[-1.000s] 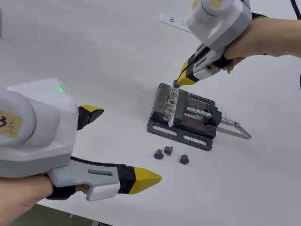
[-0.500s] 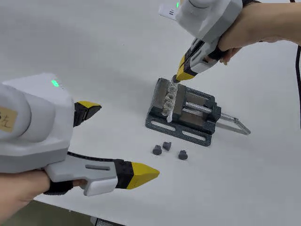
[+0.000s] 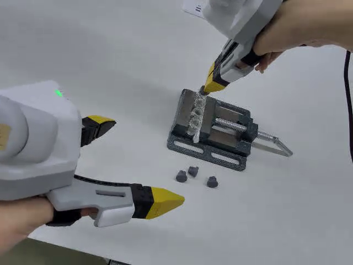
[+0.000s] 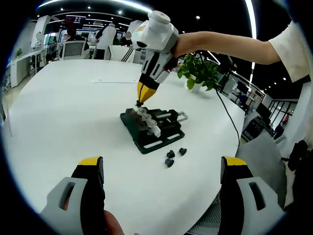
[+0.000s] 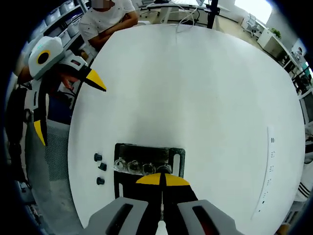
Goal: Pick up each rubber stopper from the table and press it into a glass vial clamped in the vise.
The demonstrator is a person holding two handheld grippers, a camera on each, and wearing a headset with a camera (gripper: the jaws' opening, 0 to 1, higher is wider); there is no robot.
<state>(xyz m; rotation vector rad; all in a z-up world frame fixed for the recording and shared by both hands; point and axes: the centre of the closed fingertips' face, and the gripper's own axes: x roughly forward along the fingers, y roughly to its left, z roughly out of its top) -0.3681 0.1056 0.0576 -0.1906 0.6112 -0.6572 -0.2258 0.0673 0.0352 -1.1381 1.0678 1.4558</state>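
A dark vise [image 3: 223, 141] on the white table clamps a row of glass vials [image 3: 195, 116]. My right gripper [image 3: 204, 89] comes down from above, shut, with its yellow tips on the mouth of the far vial, where something dark shows under them. In the right gripper view the shut tips [image 5: 162, 179] stand right over the vials [image 5: 139, 167]. Three dark rubber stoppers [image 3: 193, 171] lie loose in front of the vise. My left gripper [image 3: 135, 163] hovers open and holds nothing, left of the vise; its own view shows the vise [image 4: 154, 128] and stoppers [image 4: 170, 154] ahead.
The vise's screw handle [image 3: 274, 145] sticks out to the right. A white strip [image 3: 193, 8] lies on the table behind the right gripper. A black cable [image 3: 348, 83] runs down the right side. Bare white tabletop surrounds the vise.
The right gripper stays with its tips at the far vial and its body has tipped a little more upright. The left gripper holds open in place; the head view has shifted slightly.
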